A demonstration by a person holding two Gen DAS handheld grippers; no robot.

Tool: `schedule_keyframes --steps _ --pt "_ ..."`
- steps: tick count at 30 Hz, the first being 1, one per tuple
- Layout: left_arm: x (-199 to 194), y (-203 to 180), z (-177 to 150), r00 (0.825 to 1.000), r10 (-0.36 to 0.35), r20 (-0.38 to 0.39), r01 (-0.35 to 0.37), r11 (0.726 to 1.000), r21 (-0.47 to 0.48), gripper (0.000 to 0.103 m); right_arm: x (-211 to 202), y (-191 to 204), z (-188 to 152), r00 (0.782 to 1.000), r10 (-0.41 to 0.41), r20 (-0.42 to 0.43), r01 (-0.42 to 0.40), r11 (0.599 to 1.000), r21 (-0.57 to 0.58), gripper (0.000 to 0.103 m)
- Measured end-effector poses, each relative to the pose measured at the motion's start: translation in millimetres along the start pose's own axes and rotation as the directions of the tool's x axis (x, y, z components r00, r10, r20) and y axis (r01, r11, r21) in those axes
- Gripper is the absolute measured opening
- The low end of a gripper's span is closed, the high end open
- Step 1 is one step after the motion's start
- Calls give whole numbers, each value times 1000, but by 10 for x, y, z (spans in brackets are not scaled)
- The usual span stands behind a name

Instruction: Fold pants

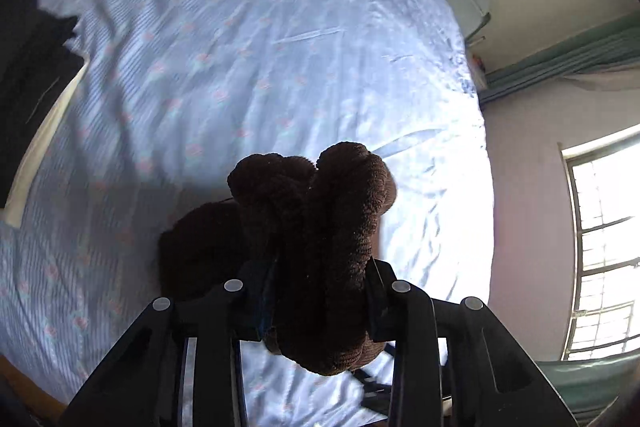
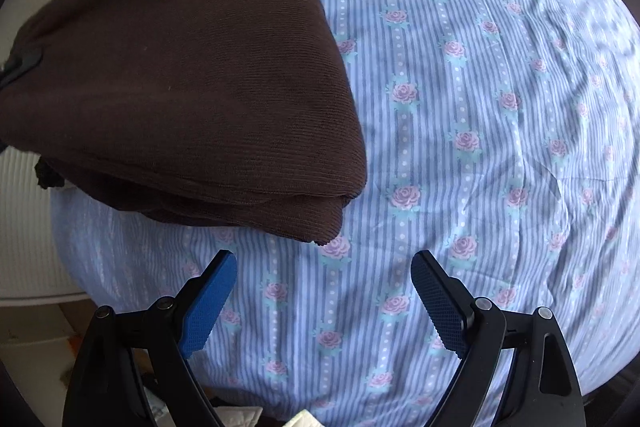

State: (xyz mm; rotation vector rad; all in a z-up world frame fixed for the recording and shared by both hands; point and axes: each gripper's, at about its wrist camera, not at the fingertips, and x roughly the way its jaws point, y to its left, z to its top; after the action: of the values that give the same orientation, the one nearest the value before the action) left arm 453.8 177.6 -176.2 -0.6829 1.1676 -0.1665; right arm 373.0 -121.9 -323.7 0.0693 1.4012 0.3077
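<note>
The left claw (image 1: 320,291) is clenched on a thick bunch of the brown pants (image 1: 320,235), and from its own camera the ribbed cloth fills the lower middle of the frame, bulging up above the fingers and sagging in a lump beneath them. In the right wrist view the same pants (image 2: 176,83) sit in the upper left, stacked in several layers on the bed (image 2: 480,107) with its blue striped, rose-printed sheet, and the near edges of the layers lie just above the right claw (image 2: 323,291). That claw is released, its blue pads (image 2: 210,301) spread wide over bare sheet with nothing between them. The grip on the left looks like a fistful rather than a neat edge (a wad, really), so I'd guess the worry is that lifting or swinging it drags the stacked layers out of line, or that one layer slips free and the fold opens. With the right claw not pinning anything, nothing seems to anchor the bundle. The stack also sits near the bed's left edge in that view, so a careless pull that way might send cloth over the side. A dark garment (image 1: 32,67) lies at the far left of the left view, well apart.
</note>
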Motion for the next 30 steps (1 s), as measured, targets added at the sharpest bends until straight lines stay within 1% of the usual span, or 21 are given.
schedule_keyframes --steps 2,4,6,8,9,11,14,15,17,19,21,23,24,28,30 --pt "-27 -221 98 1000 -22 -1 22 999 25 33 52 77 43 1000 -6 -5 6 1000 -17 90" --pt "-36 -421 163 1000 -25 2 25 997 69 33 135 148 75 1000 -13 -6 13 999 -32 90" --pt "-26 -556 223 1000 -24 7 23 995 96 33 160 207 119 998 -46 30 47 998 -36 90" --pt "-24 -637 257 1000 -27 3 27 993 116 33 148 232 201 992 -100 80 102 994 -25 90" --pt "-23 -643 251 1000 -26 1 25 992 124 33 132 214 240 986 -135 97 136 991 -7 90" --pt "-29 -615 225 1000 -20 -4 20 990 137 33 36 108 293 977 -164 134 158 986 54 90" --pt "57 -379 142 1000 3 -29 1 993 119 33 -184 -180 296 962 -197 189 168 973 160 90" --pt "92 -303 84 999 11 -40 -6 994 110 32 -237 -309 285 962 -194 191 155 967 200 90" --pt "225 -55 -25 997 43 -68 -38 996 79 30 -267 -516 277 970 -171 170 125 959 253 90" --pt "381 239 -150 991 84 -108 -79 996 47 30 -248 -610 297 973 -178 145 136 956 259 90" --pt "495 530 -267 983 117 -139 -116 993 13 29 -204 -591 291 973 -189 129 154 958 241 90" --pt "596 803 -387 978 123 -170 -130 991 -33 29 -154 -537 291 974 -199 110 173 963 204 90" --pt "636 884 -439 975 134 -177 -142 989 -35 29 -133 -491 292 970 -217 110 196 965 173 90" --pt "776 1038 -604 968 160 -195 -164 986 -3 29 -18 -269 174 948 -292 125 291 956 28 90" --pt "843 1059 -646 964 170 -203 -172 985 6 30 52 -308 133 947 -302 110 305 952 -5 90"
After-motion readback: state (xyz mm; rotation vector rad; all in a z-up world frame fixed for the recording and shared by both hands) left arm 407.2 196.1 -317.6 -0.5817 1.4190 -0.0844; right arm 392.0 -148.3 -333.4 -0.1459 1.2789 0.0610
